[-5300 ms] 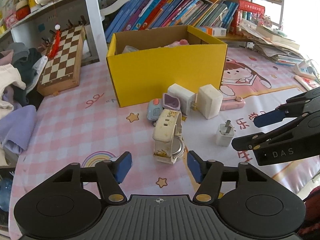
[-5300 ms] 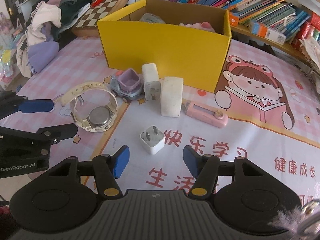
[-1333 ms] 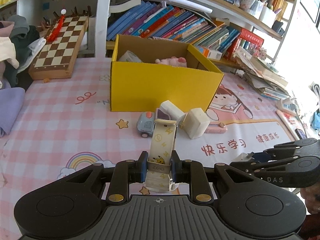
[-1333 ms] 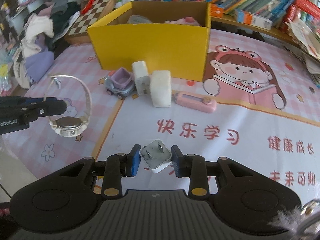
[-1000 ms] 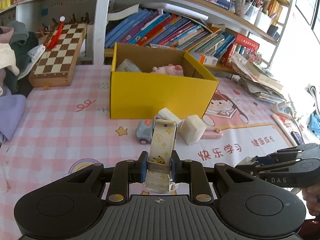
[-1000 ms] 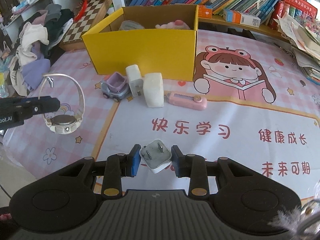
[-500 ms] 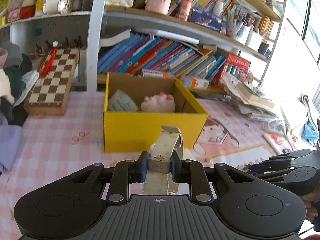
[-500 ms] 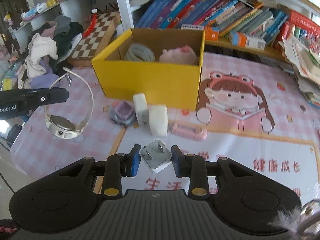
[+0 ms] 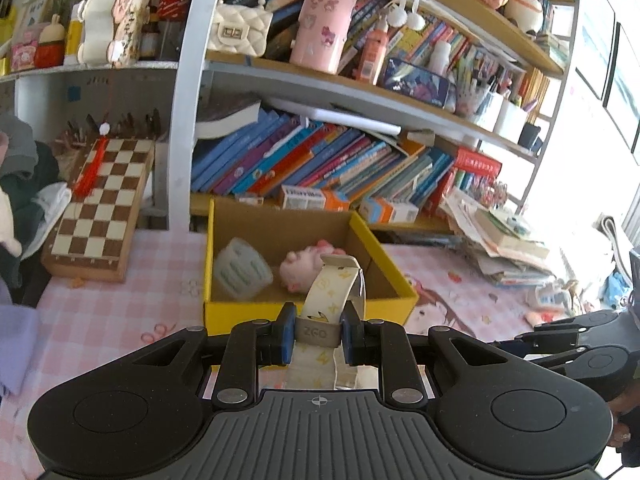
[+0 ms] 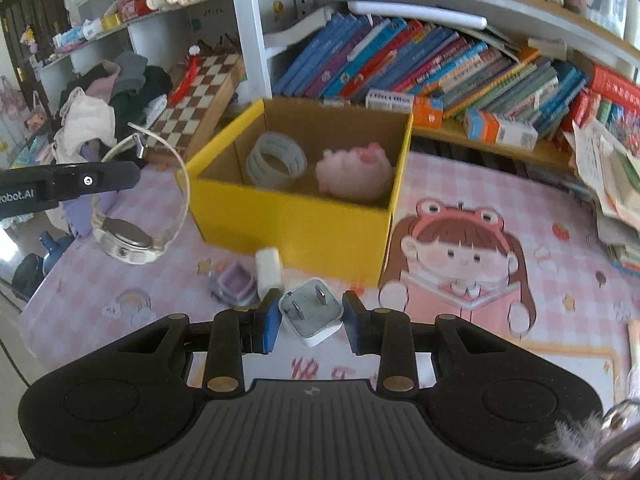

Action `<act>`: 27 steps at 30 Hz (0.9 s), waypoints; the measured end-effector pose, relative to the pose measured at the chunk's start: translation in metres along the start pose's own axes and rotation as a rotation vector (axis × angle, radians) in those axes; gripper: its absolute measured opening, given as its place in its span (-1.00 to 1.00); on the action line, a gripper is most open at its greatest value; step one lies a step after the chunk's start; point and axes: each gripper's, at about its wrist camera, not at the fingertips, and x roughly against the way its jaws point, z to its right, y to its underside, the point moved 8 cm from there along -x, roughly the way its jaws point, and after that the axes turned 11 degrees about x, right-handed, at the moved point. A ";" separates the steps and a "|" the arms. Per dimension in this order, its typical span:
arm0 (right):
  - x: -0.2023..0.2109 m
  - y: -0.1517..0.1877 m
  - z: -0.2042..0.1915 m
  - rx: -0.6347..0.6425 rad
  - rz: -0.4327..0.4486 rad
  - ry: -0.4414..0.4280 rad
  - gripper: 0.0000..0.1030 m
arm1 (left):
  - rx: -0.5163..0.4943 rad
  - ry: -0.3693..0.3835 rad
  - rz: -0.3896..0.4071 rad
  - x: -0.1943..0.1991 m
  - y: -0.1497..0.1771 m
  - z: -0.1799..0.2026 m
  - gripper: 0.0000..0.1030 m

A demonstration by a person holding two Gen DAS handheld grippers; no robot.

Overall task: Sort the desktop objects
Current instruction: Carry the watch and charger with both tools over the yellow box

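My left gripper (image 9: 316, 334) is shut on the cream strap of a wristwatch (image 9: 328, 300) and holds it up in front of the open yellow box (image 9: 384, 252). From the right wrist view the watch (image 10: 132, 240) hangs from the left gripper (image 10: 100, 180), left of the box (image 10: 292, 216). My right gripper (image 10: 310, 322) is shut on a white plug charger (image 10: 312, 312), held above the mat in front of the box. A tape roll (image 10: 276, 160) and a pink pig toy (image 10: 354, 170) lie inside the box.
A purple toy car (image 10: 236, 284) and a white adapter (image 10: 269, 270) stand on the mat before the box. A chessboard (image 9: 100, 204) lies at the left. Bookshelves (image 9: 320, 160) stand behind the box, paper stacks (image 9: 500, 248) at the right, and clothes (image 10: 108, 100) at the far left.
Both grippers rose and moved closer to the yellow box, each still holding its object. The box interior now shows from higher up.
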 end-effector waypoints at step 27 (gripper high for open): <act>-0.078 -0.104 0.045 0.134 0.048 -0.049 -0.40 | -0.014 -0.062 0.012 -0.089 -0.057 -0.008 -0.59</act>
